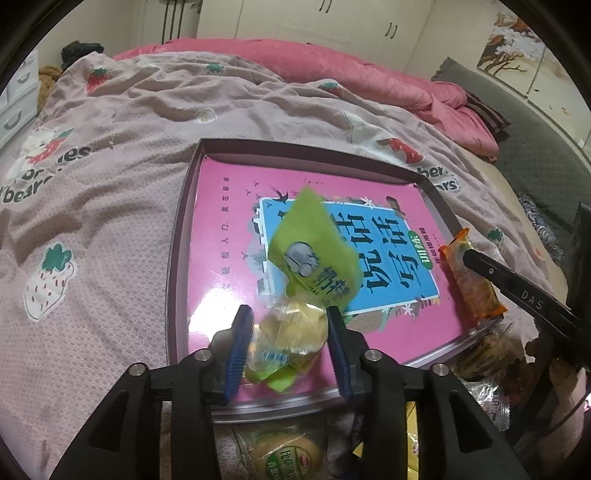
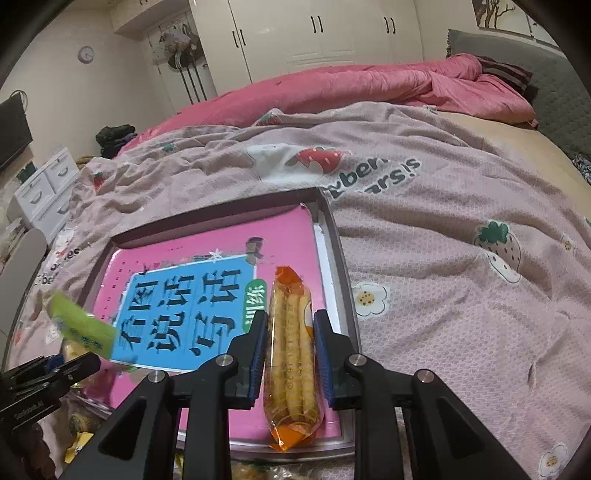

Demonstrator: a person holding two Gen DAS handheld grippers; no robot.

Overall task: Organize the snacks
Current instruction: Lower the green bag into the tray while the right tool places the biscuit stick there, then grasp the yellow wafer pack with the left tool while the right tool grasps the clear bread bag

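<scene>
Both tongs part-open: left tongs (image 1: 290, 347) around green snack bag (image 1: 303, 280), right tongs (image 2: 290, 349) around orange biscuit pack (image 2: 291, 354).

A bed (image 2: 461, 229) is lying under a dusty-pink strawberry-print blanket (image 1: 122, 155), which is wrinkling toward 11 o'clock. A bright pink quilt (image 2: 369, 88) is bunching along the far side, from 12 to 2 o'clock. White wardrobe doors (image 2: 314, 33) are standing behind it at 12 o'clock. In the right wrist view a white set of small drawers (image 2: 44, 188) is sitting at 9 o'clock, with a round wall clock (image 2: 85, 54) hanging above it toward 10 o'clock. A grey padded headboard (image 2: 517, 59) is rising at 2 o'clock.
</scene>
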